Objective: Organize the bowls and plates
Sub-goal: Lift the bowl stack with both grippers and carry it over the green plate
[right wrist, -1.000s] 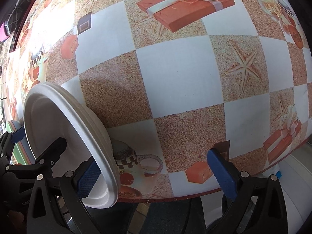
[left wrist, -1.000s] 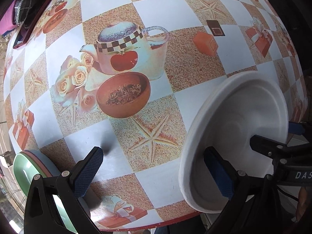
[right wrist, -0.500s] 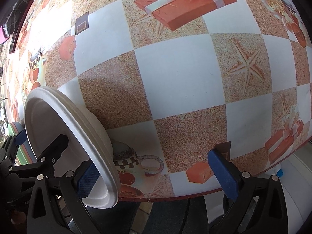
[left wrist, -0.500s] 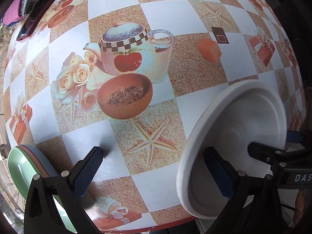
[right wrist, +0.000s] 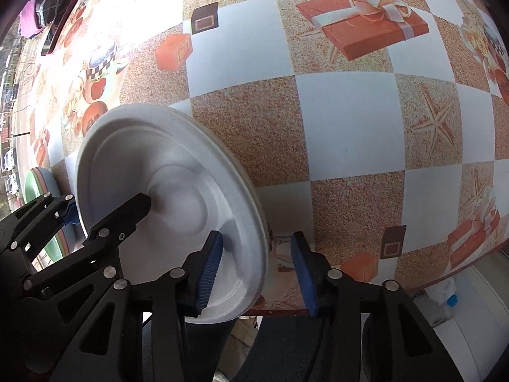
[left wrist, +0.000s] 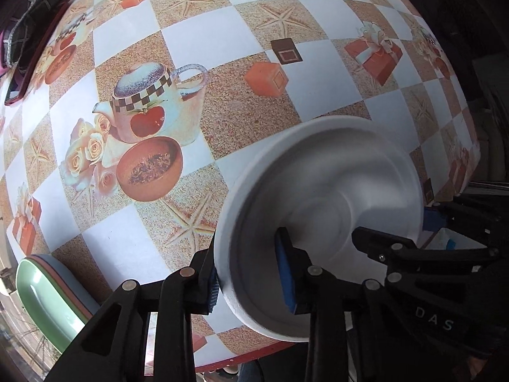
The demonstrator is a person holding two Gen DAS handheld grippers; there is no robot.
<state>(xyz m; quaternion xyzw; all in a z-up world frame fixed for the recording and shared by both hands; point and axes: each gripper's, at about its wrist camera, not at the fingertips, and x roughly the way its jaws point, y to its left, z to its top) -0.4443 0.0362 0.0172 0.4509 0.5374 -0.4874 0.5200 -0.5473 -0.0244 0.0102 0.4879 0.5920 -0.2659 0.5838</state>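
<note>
- a white plate (left wrist: 321,197) sits at the near edge of a table (left wrist: 197,35) covered in a checked cloth printed with teapots, starfish and gift boxes; it looks like a stack of thin plates, though the layered rim seen from the right wrist view is too blurred to count.
- the left gripper (left wrist: 251,273) straddles the plate's left rim, one blue pad outside the rim and the other inside the dish; its jaws are closing, and the pads look pressed against the rim.
- the right gripper (right wrist: 254,270) straddles the plate's right rim (right wrist: 254,210); its jaws are closing too, with the left pad against the inside of the dish and the right pad standing a little apart from the rim's outer edge, over the printed cloth.
- the plate appears tilted, its far side raised off the cloth in both views.
- a stack of coloured bowls (left wrist: 51,289), green on top with pink and blue edges beneath, rests at the table's near-left corner, well apart from the white plate.
- a dark checked cloth (left wrist: 35,16) lies beyond the table's far-left edge.
</note>
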